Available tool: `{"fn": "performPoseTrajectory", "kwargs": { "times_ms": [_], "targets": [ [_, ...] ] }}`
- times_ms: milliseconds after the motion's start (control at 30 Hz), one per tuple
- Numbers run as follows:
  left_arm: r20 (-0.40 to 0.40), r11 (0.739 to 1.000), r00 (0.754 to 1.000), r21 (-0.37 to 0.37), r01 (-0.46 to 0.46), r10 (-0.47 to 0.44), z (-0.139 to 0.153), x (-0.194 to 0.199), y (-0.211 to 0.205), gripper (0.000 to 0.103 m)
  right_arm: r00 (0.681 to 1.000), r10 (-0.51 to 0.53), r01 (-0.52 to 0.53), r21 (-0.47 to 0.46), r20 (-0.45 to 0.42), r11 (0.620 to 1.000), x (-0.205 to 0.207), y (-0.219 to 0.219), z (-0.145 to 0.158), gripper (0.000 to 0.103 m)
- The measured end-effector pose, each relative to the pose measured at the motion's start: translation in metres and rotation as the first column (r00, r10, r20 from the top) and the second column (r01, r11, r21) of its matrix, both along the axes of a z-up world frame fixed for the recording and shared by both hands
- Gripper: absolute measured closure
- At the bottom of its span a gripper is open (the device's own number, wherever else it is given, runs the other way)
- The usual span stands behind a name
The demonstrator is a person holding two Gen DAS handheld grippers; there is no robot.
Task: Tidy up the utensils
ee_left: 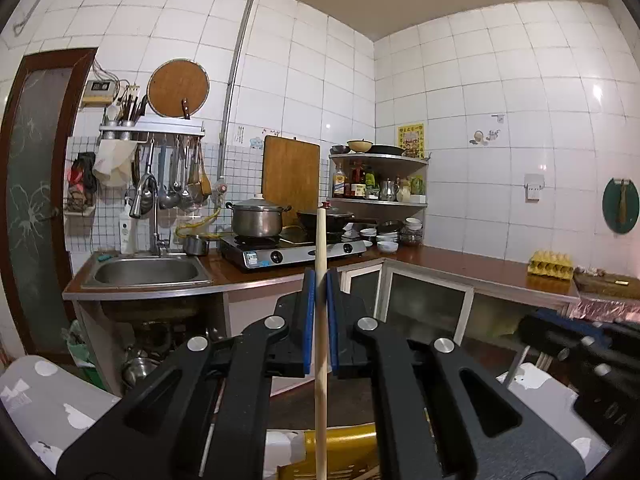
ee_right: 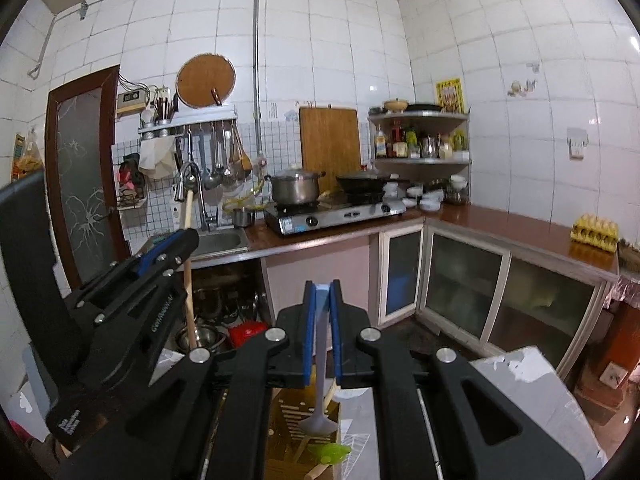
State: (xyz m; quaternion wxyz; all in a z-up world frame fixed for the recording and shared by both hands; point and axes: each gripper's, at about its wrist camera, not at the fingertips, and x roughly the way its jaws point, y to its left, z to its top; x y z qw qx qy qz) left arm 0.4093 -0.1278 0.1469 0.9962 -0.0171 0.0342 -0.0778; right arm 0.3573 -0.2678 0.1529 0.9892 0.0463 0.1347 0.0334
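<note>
My left gripper [ee_left: 320, 280] is shut on a long pale wooden stick-like utensil handle [ee_left: 320, 344], held upright; its lower end drops toward a yellow utensil holder [ee_left: 340, 452]. The left gripper also shows in the right wrist view [ee_right: 176, 240], still holding the wooden handle [ee_right: 188, 280]. My right gripper [ee_right: 321, 292] is shut on a grey-blue silicone spoon [ee_right: 320, 396], hanging bowl-down over the slotted yellow-brown utensil holder [ee_right: 296, 428]. A green utensil [ee_right: 334, 450] and wooden sticks rest in that holder.
Grey patterned table surface [ee_right: 516, 384] lies under both grippers. Behind are a sink [ee_left: 148, 270], a gas stove with pot [ee_left: 258, 220] and wok, corner shelves of bottles [ee_left: 376, 184], hanging ladles [ee_left: 180, 176], an egg carton [ee_left: 550, 266] and cabinet doors.
</note>
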Motion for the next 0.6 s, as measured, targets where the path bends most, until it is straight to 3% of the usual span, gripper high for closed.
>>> {"fn": "performPoseTrajectory", "kwargs": {
  "times_ms": [200, 333, 400, 467, 533, 567, 600],
  "targets": [
    [-0.013, 1.000, 1.000, 0.019, -0.002, 0.002, -0.001, 0.001, -0.002, 0.098, 0.998, -0.003, 0.003, -0.001, -0.062, 1.000, 0.011, 0.000, -0.019, 0.096],
    [-0.064, 1.000, 0.998, 0.013, 0.012, -0.011, -0.001, 0.003, 0.001, 0.095, 0.994, 0.001, -0.003, -0.016, -0.108, 1.000, 0.018, 0.004, -0.028, 0.096],
    [-0.100, 1.000, 0.995, 0.009, 0.025, -0.024, 0.000, 0.002, 0.004, 0.073, 0.992, 0.003, -0.005, -0.021, -0.127, 1.000, 0.020, 0.004, -0.033, 0.095],
    [-0.109, 1.000, 0.994, 0.013, 0.022, -0.020, 0.002, -0.007, 0.011, 0.060, 0.986, 0.005, -0.010, -0.028, -0.165, 1.000, 0.022, 0.004, -0.036, 0.094],
    [-0.115, 1.000, 0.993, 0.019, 0.014, -0.012, 0.006, -0.018, 0.020, 0.049, 0.982, -0.003, -0.004, -0.035, -0.187, 0.999, 0.019, 0.005, -0.037, 0.079],
    [-0.121, 1.000, 0.993, 0.020, 0.012, -0.010, 0.008, -0.023, 0.024, 0.042, 0.984, -0.011, 0.005, -0.036, -0.178, 0.999, 0.013, 0.004, -0.035, 0.054],
    [-0.131, 1.000, 0.991, 0.017, 0.014, -0.011, 0.011, -0.032, 0.033, 0.038, 0.986, -0.022, 0.015, -0.041, -0.166, 0.999, 0.008, 0.003, -0.034, 0.044]
  ]
}}
